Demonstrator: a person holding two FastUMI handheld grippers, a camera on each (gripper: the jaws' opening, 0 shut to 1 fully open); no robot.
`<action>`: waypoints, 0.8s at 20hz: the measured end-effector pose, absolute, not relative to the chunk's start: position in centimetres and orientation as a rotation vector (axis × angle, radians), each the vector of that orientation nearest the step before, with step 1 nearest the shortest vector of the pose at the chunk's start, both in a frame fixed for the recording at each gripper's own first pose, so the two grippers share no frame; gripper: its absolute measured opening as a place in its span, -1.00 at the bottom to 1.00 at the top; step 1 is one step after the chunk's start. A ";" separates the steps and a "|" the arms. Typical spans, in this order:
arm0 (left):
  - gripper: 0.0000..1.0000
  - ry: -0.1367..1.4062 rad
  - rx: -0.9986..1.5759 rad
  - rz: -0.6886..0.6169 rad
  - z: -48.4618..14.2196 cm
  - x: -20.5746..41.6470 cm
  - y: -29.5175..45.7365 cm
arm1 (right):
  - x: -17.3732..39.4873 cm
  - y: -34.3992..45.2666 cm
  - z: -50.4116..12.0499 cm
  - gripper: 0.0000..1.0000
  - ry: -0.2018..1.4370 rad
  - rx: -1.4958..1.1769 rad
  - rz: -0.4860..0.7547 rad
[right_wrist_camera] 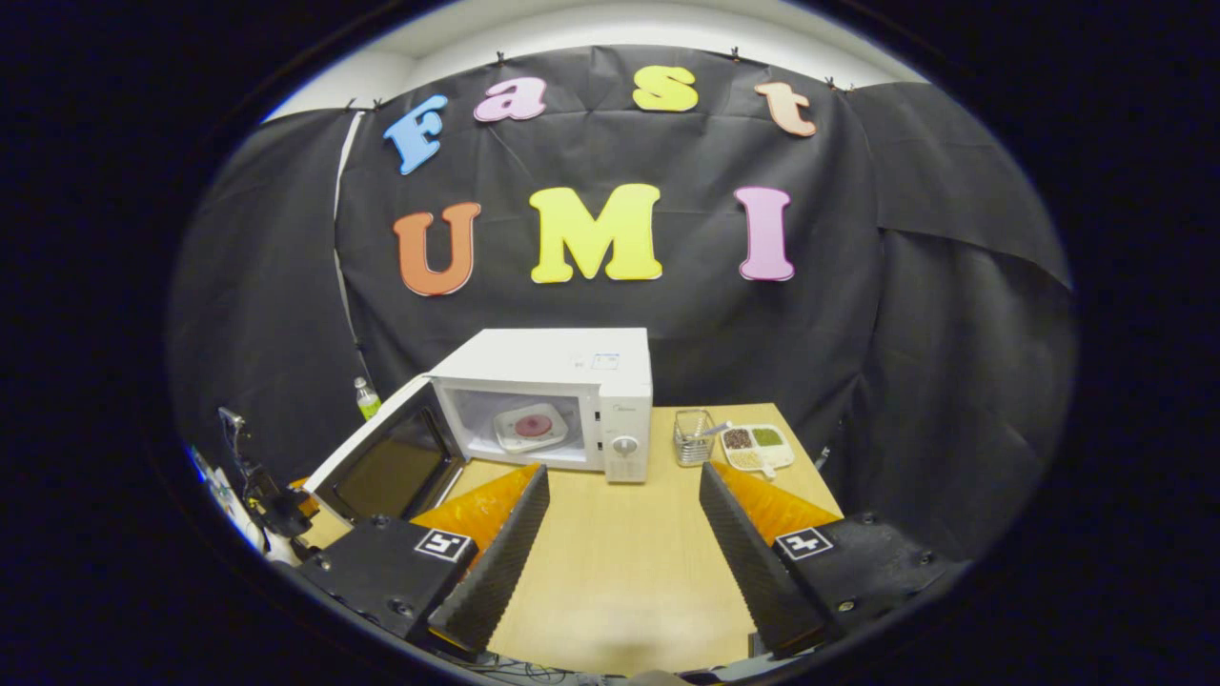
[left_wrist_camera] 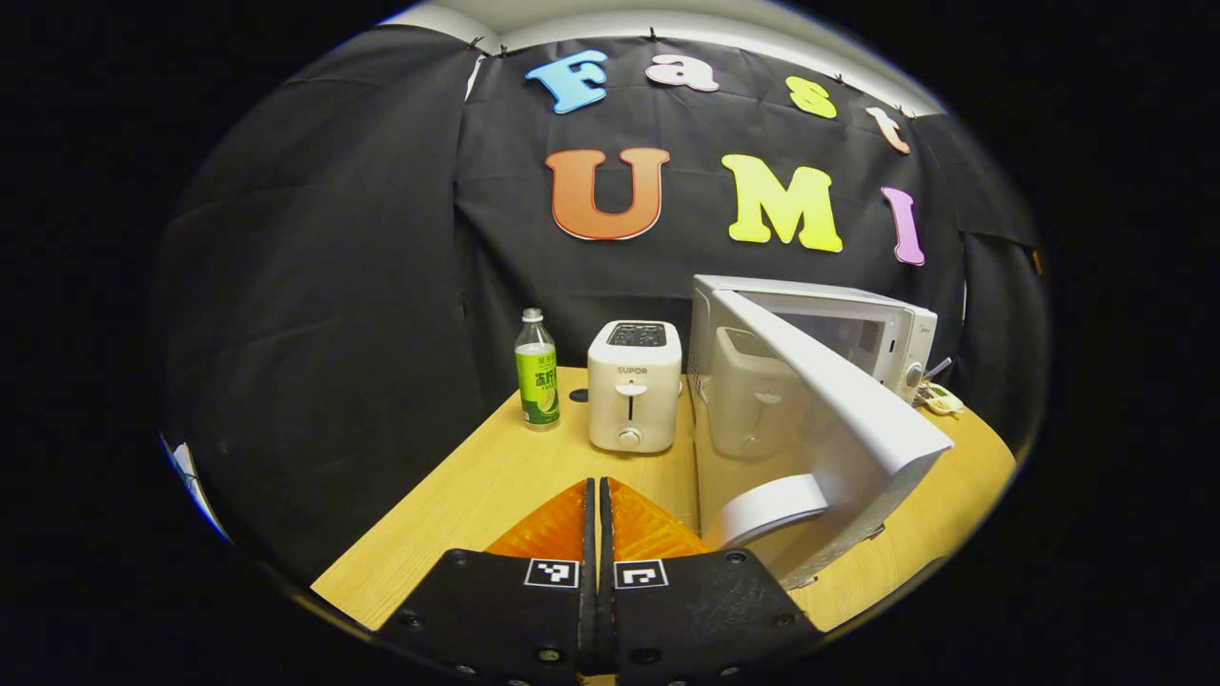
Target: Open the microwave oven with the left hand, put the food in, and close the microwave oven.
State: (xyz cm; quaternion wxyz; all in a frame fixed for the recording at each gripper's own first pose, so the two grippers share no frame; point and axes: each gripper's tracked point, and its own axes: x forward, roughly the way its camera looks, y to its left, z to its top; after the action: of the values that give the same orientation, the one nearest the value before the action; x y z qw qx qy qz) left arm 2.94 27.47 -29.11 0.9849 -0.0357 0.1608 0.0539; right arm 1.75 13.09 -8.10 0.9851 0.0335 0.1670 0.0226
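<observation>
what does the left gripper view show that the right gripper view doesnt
Left gripper view: a toaster beside the microwave, and the left gripper with its fingers together.

Right gripper view: a plate of food inside the microwave, a wire basket, a divided tray, and the right gripper with its fingers wide apart.

Both: the white microwave with its door swung open, the green-labelled bottle and the wooden table.

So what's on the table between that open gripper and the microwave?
Nothing: in the right gripper view, bare table lies between the right hand-held gripper and the microwave.
</observation>
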 end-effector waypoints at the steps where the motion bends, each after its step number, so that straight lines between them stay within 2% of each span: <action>1: -1.00 0.317 -0.061 0.110 -29.0 3.0 27.3 | 1.6 12.8 -8.1 1.00 0.337 0.069 0.041; 10: -1.00 0.288 -0.065 -0.015 -27.8 4.5 19.9 | 1.6 12.2 -9.2 1.00 0.365 0.086 0.047; 11: -1.00 0.285 -0.067 -0.034 -27.7 4.7 18.7 | 1.7 12.1 -9.0 0.83 0.363 0.083 0.050; 12: -1.00 0.285 -0.068 -0.053 -27.7 4.9 17.5 | 1.9 11.8 -9.0 1.00 0.360 0.077 0.050; 16: -1.00 0.283 -0.084 -0.108 -27.4 6.5 13.1 | 2.7 10.1 -9.3 1.00 0.361 0.066 0.028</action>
State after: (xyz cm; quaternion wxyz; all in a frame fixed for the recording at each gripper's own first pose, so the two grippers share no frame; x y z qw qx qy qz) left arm 6.45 13.11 -27.39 0.9876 -0.0419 0.1411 -0.0539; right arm 2.72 10.14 -9.34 0.9831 0.0328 0.1797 0.0138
